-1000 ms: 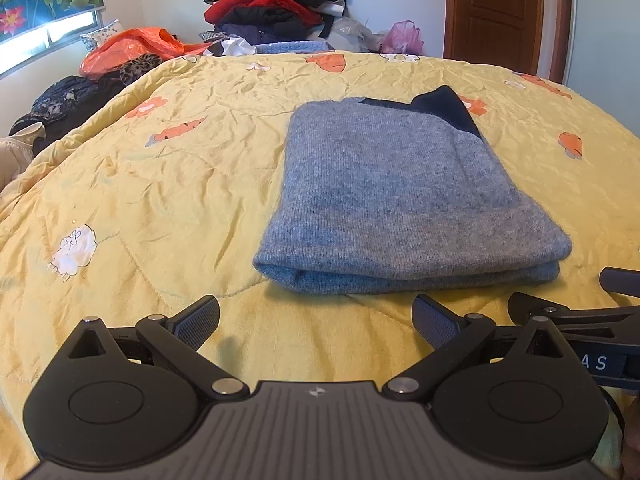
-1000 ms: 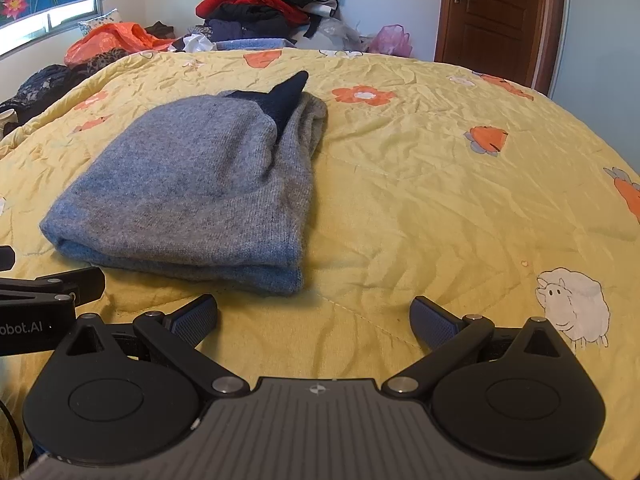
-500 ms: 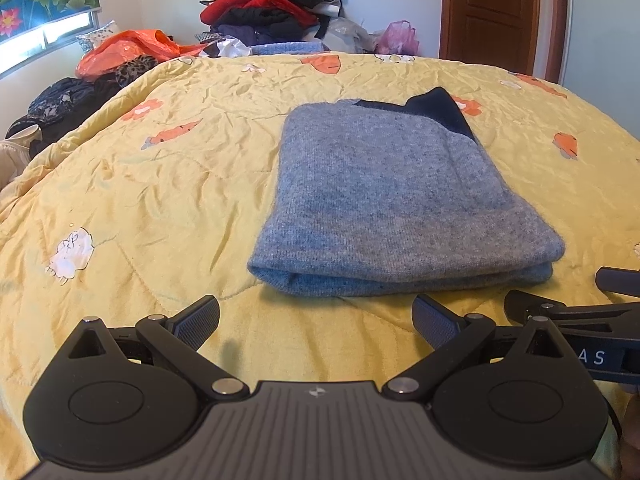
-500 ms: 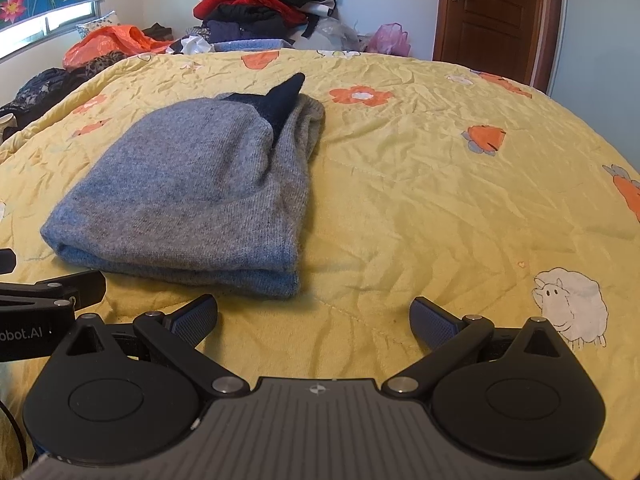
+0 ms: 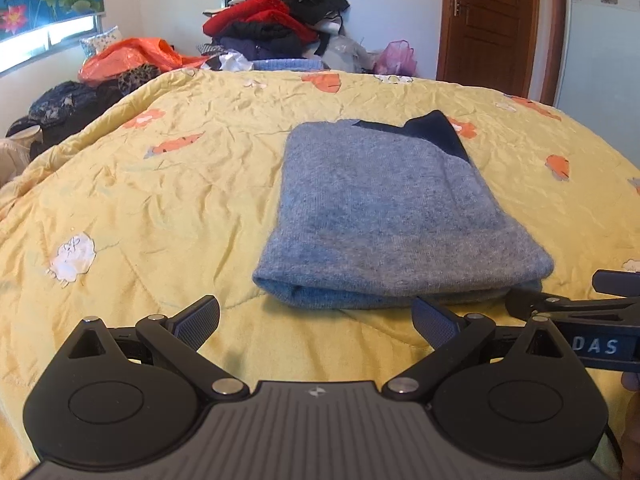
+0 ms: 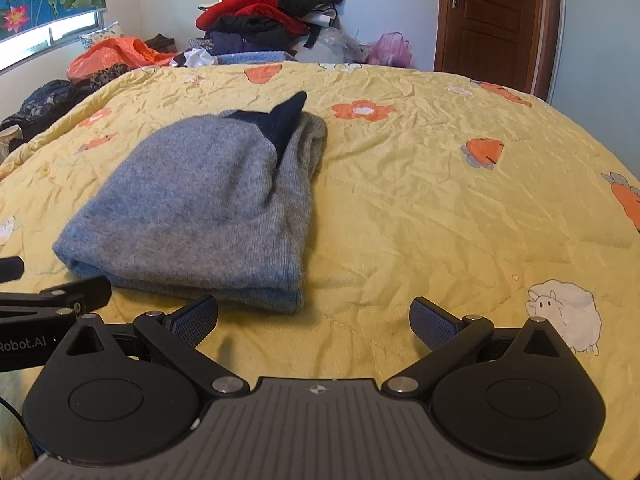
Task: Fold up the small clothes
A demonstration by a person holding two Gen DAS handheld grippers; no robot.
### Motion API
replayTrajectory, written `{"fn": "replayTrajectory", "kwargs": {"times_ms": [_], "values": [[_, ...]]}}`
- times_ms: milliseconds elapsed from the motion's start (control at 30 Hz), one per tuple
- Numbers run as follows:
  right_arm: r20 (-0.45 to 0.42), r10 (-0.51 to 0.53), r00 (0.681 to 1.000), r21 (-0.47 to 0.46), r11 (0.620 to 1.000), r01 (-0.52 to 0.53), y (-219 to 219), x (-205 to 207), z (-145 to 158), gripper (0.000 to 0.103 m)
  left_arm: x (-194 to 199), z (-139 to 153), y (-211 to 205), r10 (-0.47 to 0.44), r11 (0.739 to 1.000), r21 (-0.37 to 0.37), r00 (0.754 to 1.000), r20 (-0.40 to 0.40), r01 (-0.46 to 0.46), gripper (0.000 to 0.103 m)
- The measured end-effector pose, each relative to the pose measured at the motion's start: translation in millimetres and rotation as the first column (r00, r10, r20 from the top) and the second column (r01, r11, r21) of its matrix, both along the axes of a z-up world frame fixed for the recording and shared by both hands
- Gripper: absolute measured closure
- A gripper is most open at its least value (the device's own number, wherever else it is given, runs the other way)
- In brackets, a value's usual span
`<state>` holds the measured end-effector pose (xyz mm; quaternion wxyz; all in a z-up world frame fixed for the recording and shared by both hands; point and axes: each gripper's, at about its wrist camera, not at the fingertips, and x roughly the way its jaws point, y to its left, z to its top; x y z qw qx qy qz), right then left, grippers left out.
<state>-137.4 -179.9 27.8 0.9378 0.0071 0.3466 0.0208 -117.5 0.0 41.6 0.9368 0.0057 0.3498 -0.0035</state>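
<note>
While the folded grey sweater (image 5: 392,220) lies on the yellow quilt (image 5: 160,200) | left gripper (image 5: 316,320) fingers spread, empty | right gripper (image 6: 314,320) fingers spread, empty

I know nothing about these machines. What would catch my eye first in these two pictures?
Most likely the grey knitted garment, folded into a thick bundle with a dark navy part at its far end, lying in the middle of a yellow quilt printed with orange flowers and sheep. Just in front of it, the left gripper and right gripper are open and empty. Behind the bed, a tall heap of clothes rises against the wall.
</note>
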Motion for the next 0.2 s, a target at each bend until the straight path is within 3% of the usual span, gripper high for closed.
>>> {"fn": "replayTrajectory", "kwargs": {"times_ms": [133,200], "values": [[0.008,0.019,1.0,0.037,0.999,-0.019,-2.2,0.1,7.8,0.0,5.8,-2.5,11.9,0.014,1.0,-0.016,0.999,-0.029,-0.014,0.0],[0.01,0.015,1.0,0.045,0.999,-0.016,-3.4,0.8,9.5,0.0,13.5,-3.9,21.0,0.029,0.999,0.017,0.999,-0.04,-0.029,0.0]]}}
